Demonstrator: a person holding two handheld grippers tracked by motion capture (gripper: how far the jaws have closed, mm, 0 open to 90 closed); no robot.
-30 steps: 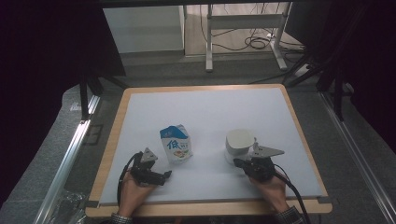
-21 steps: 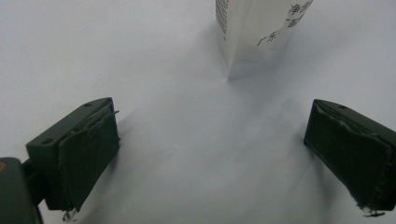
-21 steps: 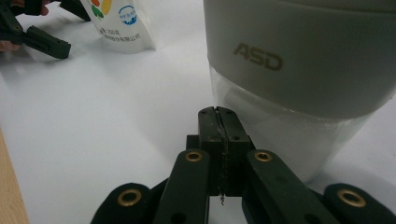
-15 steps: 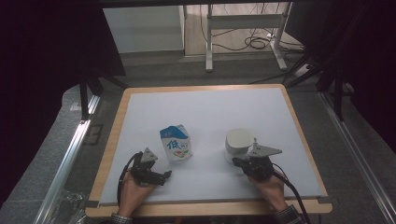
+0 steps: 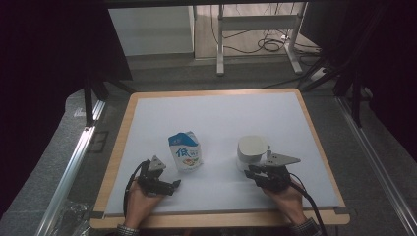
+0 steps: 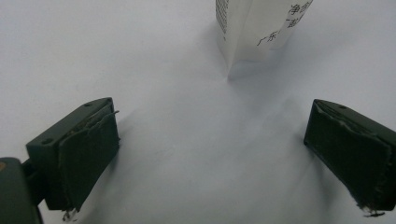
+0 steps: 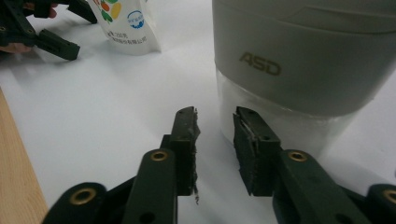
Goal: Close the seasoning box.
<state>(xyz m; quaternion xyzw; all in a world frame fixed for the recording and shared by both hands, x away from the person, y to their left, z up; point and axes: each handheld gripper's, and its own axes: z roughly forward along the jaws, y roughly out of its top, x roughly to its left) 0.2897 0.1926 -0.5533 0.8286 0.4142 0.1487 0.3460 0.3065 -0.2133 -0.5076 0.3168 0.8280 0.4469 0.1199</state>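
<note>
- Right tool (image 5: 256,172): jaws have just been opening, now a narrow gap with nothing between; tips just near of the white container (image 5: 252,151).
- Left tool (image 5: 172,186): jaws wide, nothing held.
- Milk carton (image 5: 185,151) upright on white surface (image 5: 221,118), centre-left, just beyond left tool.
</note>
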